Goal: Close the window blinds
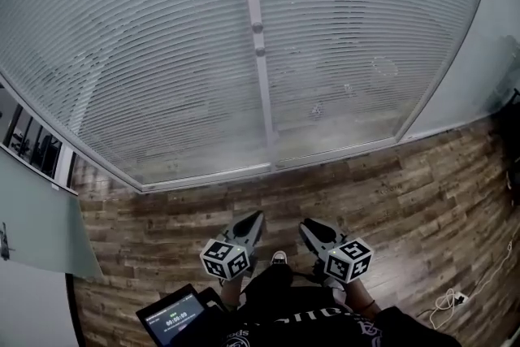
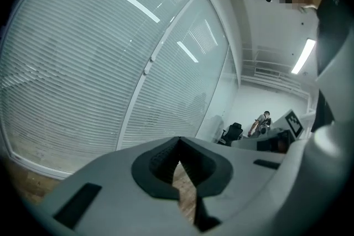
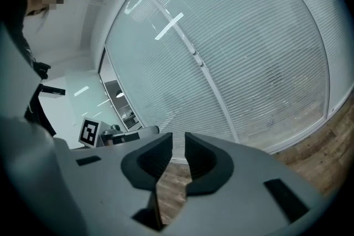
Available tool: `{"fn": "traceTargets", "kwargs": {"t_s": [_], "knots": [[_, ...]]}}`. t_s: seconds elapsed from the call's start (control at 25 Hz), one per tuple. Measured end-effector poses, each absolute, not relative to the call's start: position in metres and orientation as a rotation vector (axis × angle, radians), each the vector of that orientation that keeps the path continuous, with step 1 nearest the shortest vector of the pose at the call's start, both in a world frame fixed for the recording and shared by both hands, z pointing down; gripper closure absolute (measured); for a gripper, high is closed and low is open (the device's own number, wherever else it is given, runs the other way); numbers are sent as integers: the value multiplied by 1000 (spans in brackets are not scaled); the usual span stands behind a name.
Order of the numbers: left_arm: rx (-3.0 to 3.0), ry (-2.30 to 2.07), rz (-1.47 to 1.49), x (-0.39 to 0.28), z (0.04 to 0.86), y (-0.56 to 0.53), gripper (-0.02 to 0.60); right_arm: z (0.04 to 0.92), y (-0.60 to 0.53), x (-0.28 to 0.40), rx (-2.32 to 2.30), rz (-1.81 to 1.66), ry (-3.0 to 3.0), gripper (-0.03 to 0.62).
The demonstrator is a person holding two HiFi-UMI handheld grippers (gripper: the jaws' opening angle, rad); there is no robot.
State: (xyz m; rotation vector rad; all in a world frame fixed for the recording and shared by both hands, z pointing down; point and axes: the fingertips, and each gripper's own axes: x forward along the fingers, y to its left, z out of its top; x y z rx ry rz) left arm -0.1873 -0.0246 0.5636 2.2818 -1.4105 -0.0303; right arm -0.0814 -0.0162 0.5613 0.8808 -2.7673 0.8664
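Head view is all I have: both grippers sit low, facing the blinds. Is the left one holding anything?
Observer: No. Its own view shows the left gripper with its jaws together and nothing between them.
Operator: And the right one?
Observer: The right gripper has its jaws slightly apart and empty; only wooden floor shows through the gap.
Operator: Anyone else in the room?
Observer: Yes, the left gripper view shows a person standing far off near an office chair.

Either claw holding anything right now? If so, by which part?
Nothing held: left claw shut and empty, right claw slightly apart and empty. Neither touches the blinds.
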Motion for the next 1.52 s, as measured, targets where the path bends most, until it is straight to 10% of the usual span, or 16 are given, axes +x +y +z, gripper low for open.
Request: {"fn": "traceTargets", "kwargs": {"t_s": [0.64,1.52], "knots": [[2274,-1431,43,25,568,185,577,586,172,98,777,826,-2769,514],[2358,-1467,99,-10,547,333,577,558,306,53,851,744,-2808,514]]}}
